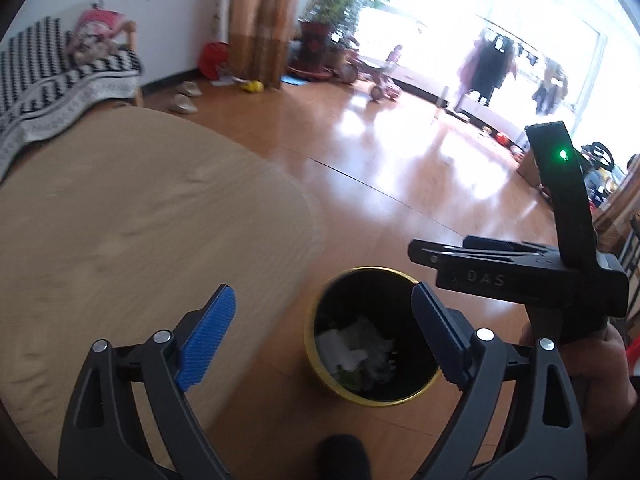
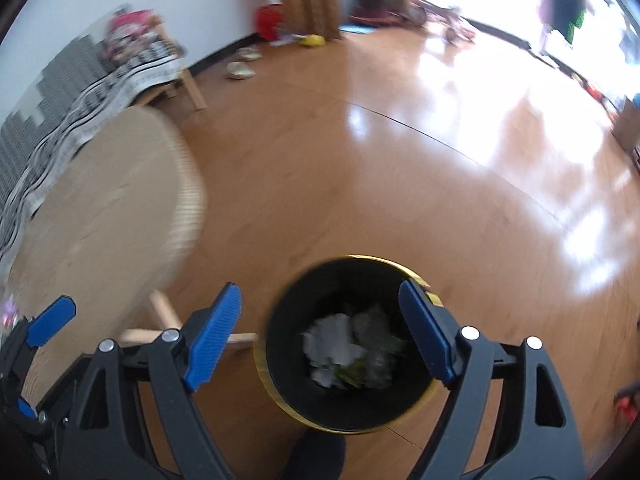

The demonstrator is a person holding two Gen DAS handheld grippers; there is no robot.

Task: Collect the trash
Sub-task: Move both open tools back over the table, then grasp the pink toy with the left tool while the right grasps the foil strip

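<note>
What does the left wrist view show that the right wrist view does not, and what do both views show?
Only the left wrist view shows the right gripper's black body with a green light and the hand holding it. Only the right wrist view shows the round table's wooden legs. Both show the black bin with the gold rim on the floor, white crumpled paper inside it, the round table, and open, empty blue fingers.

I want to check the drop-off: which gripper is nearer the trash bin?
Right, I'd judge, though it's close. The right gripper hangs almost straight above the trash bin; the left gripper is over the bin's table-side edge. Both are open and empty.
</note>
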